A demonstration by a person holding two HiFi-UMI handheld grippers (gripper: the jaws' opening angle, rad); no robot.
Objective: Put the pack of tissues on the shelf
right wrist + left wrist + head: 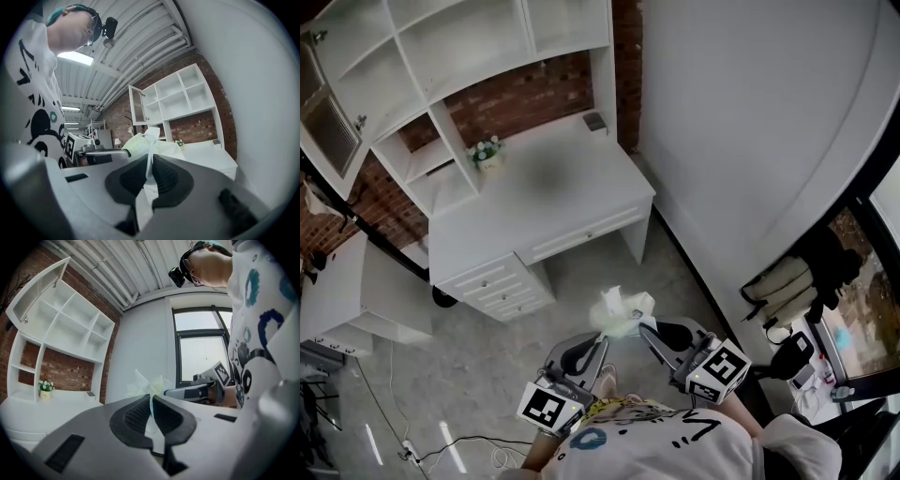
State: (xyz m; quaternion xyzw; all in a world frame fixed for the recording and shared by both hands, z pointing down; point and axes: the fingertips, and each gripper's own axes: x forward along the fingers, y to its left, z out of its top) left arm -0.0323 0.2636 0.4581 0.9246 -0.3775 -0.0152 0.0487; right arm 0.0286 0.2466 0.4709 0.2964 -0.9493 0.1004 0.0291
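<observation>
Room seen steeply from above: a white shelf of open compartments stands at the upper left, on the back of a white counter with drawers, against a brick wall. A small pot of flowers sits on the counter at the foot of the shelf, and a small dark object lies at the counter's far right corner. Lower down, over the grey floor in front of the counter and well apart from the shelf, the pack of tissues, pale in thin crinkled wrapping, hangs in the air between two grippers. The left gripper reaches in from the lower left; its own view shows its black fingers clenched on a thin edge of the pack's wrapping. The right gripper reaches in from the lower right, and its fingers are likewise pinched shut on a thin edge of wrapping at the pack's other side. A plain white wall fills the right, with a window at the far right edge.
</observation>
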